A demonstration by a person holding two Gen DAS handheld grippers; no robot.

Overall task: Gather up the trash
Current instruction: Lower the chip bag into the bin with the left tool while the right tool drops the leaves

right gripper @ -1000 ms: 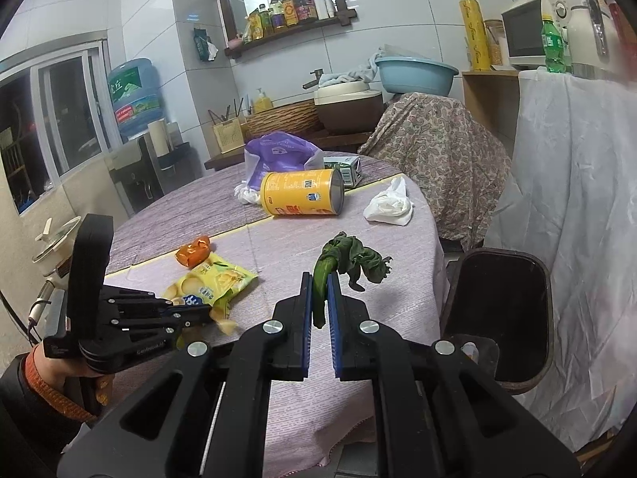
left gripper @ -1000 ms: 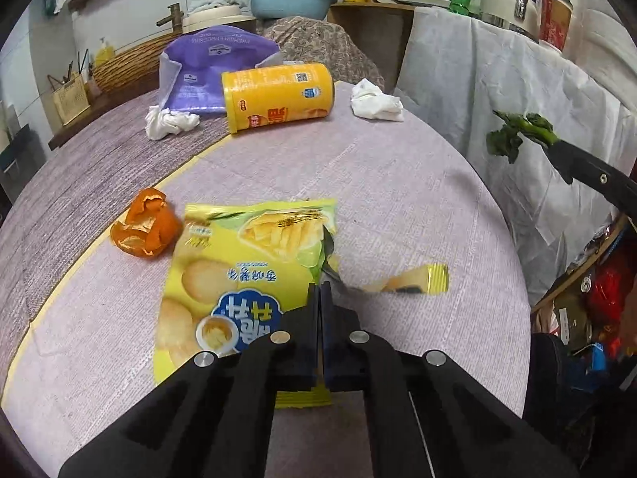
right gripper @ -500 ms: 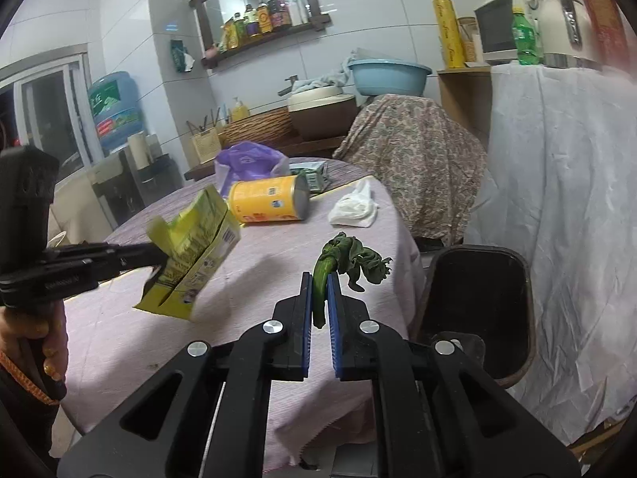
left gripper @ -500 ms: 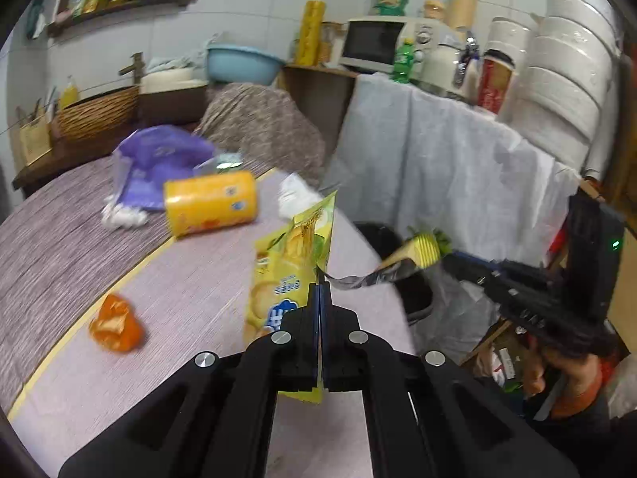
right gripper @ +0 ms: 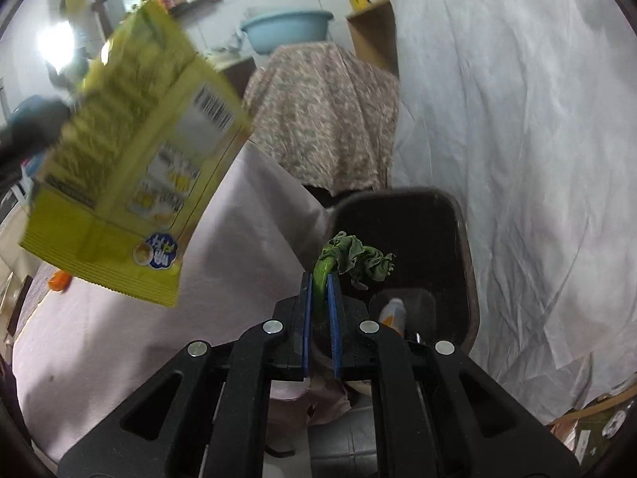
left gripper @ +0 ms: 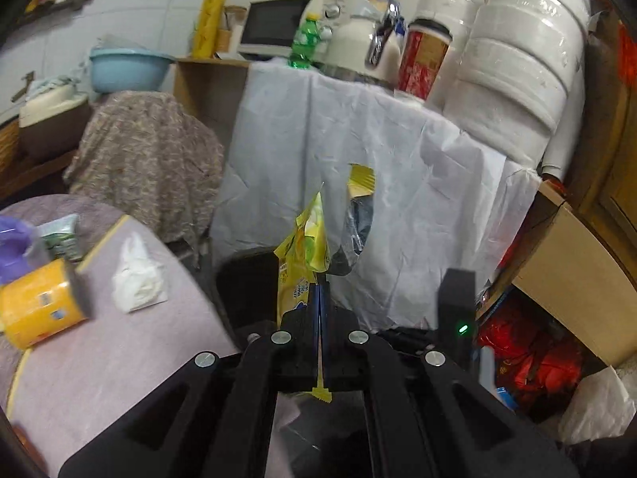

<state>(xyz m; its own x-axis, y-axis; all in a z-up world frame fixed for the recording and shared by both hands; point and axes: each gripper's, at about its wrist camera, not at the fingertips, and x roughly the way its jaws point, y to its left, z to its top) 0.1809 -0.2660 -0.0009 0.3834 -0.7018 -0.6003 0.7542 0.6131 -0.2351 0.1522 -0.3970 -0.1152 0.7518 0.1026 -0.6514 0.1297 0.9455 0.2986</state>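
My left gripper (left gripper: 319, 298) is shut on a yellow snack bag (left gripper: 303, 263) and holds it in the air beyond the table edge, over the black trash bin (left gripper: 247, 286). The same bag hangs large at the upper left of the right wrist view (right gripper: 131, 159). My right gripper (right gripper: 319, 294) is shut on a wilted green vegetable stalk (right gripper: 350, 259), held just above the bin (right gripper: 458, 263). A small bottle (right gripper: 392, 310) lies inside the bin.
On the round table (left gripper: 119, 358) lie a yellow can (left gripper: 40, 310), a crumpled white tissue (left gripper: 137, 283), a purple bag (left gripper: 12, 247) and orange peel (right gripper: 59, 280). A white cloth (left gripper: 398, 199) drapes the counter behind the bin. A patterned covered chair (left gripper: 147, 167) stands beside it.
My left gripper lifted the snack bag off the table and swung it right, over the bin. My right gripper carried the vegetable stalk forward and down to just above the bin.
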